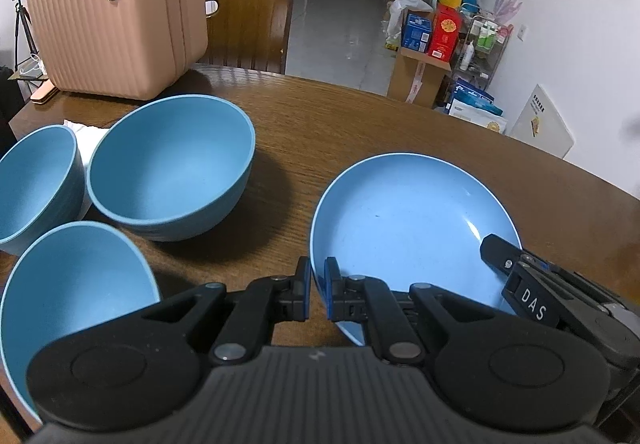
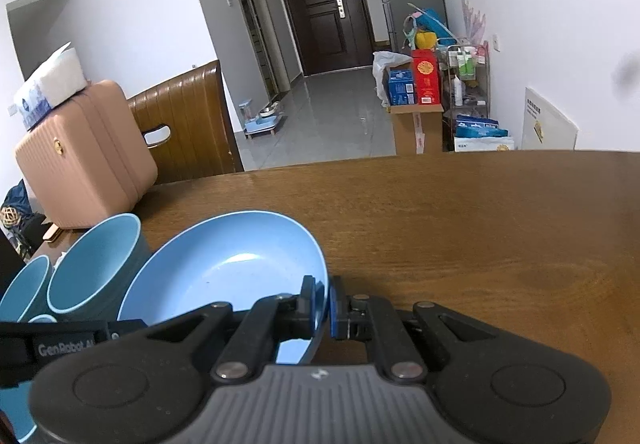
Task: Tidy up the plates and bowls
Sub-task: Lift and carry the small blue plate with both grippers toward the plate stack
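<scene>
Plate (image 1: pixel 408 220), light blue, shallow, is held off the wooden table (image 1: pixel 360 116) by both grippers at once. Left gripper (image 1: pixel 317 292) pinches the plate's rim at its 7 o'clock edge, blue pads closed on the thin lip. Right gripper (image 2: pixel 326 306) pinches the opposite rim, at the plate's 4 o'clock in the left wrist view; its jaws are also closed on the lip. In the right wrist view the plate (image 2: pixel 236 268) tilts, its far side higher, so it looks lifted rather than resting.

Three blue bowls sit at the plate's 9 to 10 o'clock in the left wrist view: big bowl (image 1: pixel 172 168) nearest the plate, second bowl (image 1: pixel 36 184) beyond it at the left edge, third bowl (image 1: pixel 76 308) close to the camera. All apart from the plate, none stacked. Pink case (image 1: pixel 116 20) stands on the table at 11 o'clock, brown chair back (image 1: pixel 252 8) behind it.

Step in hand, as I judge it: carry the plate to its spot. To do it well: keep both pinches firm, move both hands together so the rim isn't twisted, keep the plate near level, clear the big bowl's rim, lower until flat on the table before opening either jaw. Risk: thin rim slipping from one pad if the hands drift apart.
</scene>
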`<state>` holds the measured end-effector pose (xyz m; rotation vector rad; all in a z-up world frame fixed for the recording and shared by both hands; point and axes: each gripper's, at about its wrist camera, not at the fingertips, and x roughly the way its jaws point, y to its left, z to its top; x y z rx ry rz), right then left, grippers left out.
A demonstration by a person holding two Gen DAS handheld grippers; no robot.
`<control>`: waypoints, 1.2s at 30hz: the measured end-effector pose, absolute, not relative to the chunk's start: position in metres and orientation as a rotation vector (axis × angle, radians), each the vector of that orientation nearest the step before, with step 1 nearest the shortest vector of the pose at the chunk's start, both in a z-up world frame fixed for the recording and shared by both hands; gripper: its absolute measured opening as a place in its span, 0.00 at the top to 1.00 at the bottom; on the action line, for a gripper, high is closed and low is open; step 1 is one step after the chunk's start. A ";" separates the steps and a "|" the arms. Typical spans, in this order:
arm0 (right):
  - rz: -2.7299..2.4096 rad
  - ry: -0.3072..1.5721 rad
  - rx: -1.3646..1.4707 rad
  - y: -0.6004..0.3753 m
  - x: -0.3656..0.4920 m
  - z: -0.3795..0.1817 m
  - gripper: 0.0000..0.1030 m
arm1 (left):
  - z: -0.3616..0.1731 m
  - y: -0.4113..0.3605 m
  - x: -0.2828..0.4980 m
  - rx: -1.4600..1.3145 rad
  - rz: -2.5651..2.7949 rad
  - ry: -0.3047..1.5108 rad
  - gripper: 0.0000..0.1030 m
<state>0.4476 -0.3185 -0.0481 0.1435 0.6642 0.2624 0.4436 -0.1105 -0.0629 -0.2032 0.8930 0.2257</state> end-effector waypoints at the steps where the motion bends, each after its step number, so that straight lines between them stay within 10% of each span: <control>1: 0.261 0.663 0.147 -0.320 0.444 -0.048 0.94 | -0.063 -0.111 0.441 -0.203 0.223 0.894 0.93; 36: 0.207 0.628 0.135 -0.333 0.319 -0.026 0.94 | -0.043 -0.130 0.332 -0.190 0.164 0.896 0.93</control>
